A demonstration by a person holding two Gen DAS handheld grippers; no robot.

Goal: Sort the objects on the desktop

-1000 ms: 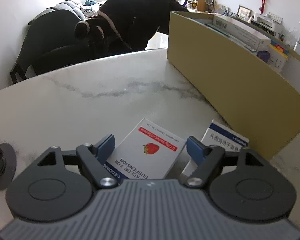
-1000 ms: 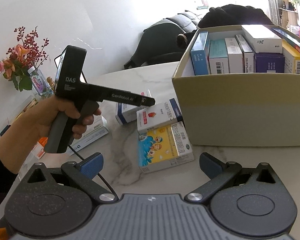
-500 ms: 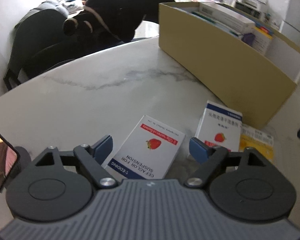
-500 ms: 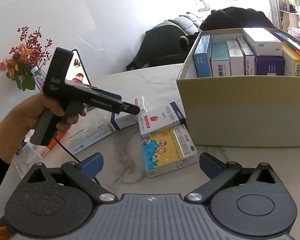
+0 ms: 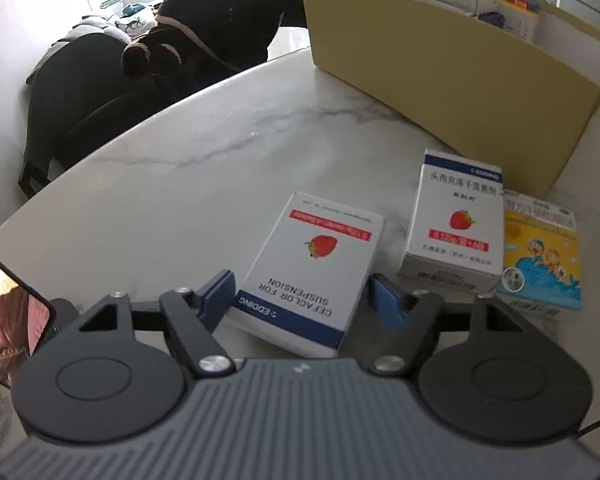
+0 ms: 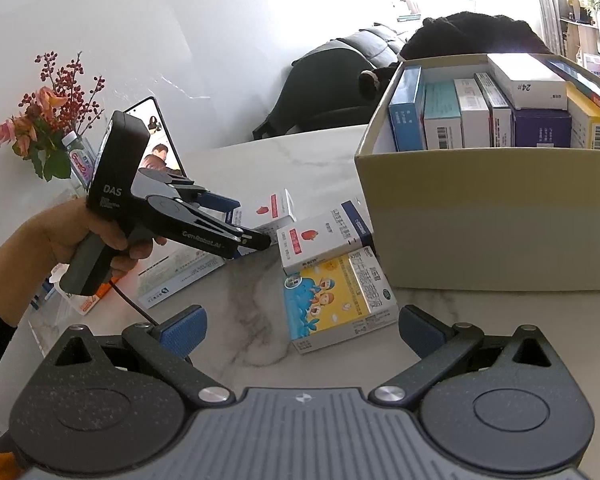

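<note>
A white box with a strawberry and "CEFACLOR FOR SUSPENSION" lies on the marble table. My left gripper straddles its near end. Its jaws are closing, with the blue pads close beside the box's two long sides and a thin gap still showing. In the right wrist view a hand holds that left gripper over the same box. A second strawberry box and a yellow cartoon box lie to its right. My right gripper hangs open over the table just before the yellow box, holding nothing.
A tan cardboard box holding several upright medicine boxes stands at the right, close behind the loose boxes. A propped phone, a vase of flowers and flat packets sit at the left. Dark coats hang on chairs beyond the table.
The left gripper rolled and tipped down over the Cefaclor box, and its jaws came in from wide to close beside the box. The right gripper stayed put.
</note>
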